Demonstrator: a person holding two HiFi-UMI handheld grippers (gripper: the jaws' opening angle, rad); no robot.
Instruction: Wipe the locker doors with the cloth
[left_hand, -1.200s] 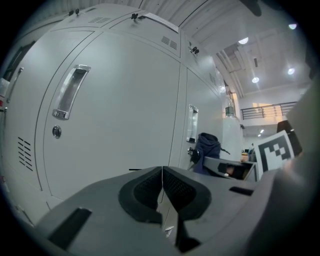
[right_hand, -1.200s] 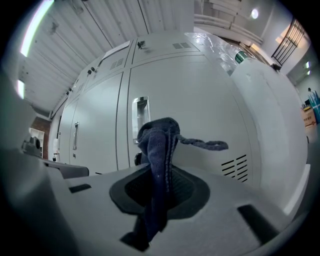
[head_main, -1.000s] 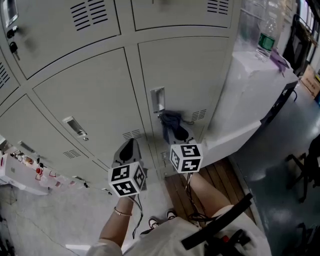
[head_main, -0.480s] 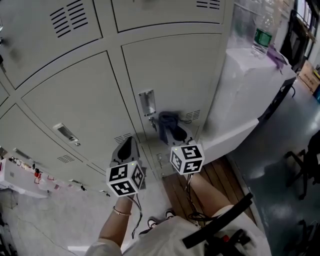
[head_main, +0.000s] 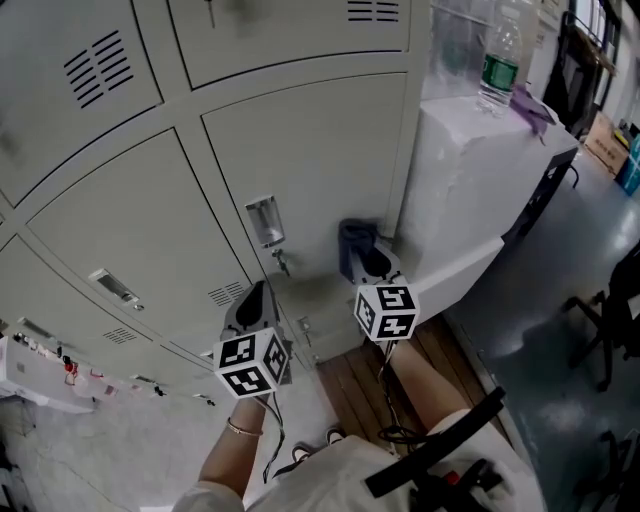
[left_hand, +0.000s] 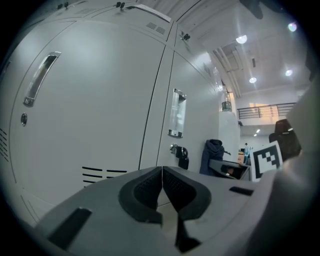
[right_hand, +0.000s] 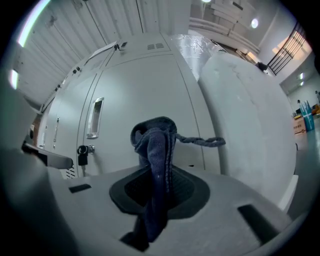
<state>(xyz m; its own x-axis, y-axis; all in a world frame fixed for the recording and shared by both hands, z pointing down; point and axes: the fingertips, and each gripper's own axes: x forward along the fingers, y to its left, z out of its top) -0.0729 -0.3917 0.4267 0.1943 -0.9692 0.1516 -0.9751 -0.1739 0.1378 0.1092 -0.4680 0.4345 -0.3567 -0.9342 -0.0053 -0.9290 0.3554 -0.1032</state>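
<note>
Pale grey locker doors (head_main: 310, 160): metal bank that fills the upper left of the head view, with seams between doors, recessed handles and vent slots.
Right edge: the bank's side runs down just beside a white cabinet (head_main: 470, 190); the corner between them is narrow.
Open room: bare door face lies left and above the handle (head_main: 264, 220), and a key (head_main: 283, 262) hangs just below it.
Floor: wooden boards (head_main: 360, 375) at the locker foot, dark grey floor (head_main: 560, 290) further right.
Cabinet top: a water bottle (head_main: 497, 60) stands upright.
Cloth (right_hand: 155, 150): dark blue, bunched, sticking up out of the right gripper's jaws, with a thin strand trailing right.
Cloth place: low on the rightmost door near the bank's right edge, at or just off the metal; contact cannot be told.
Right gripper (right_hand: 159, 182): clamped on the cloth, pointed at the door.
Left gripper (left_hand: 162, 192): jaws pressed together with nothing between them, held left of the right one, facing the neighbouring door, clear of the cloth.
</note>
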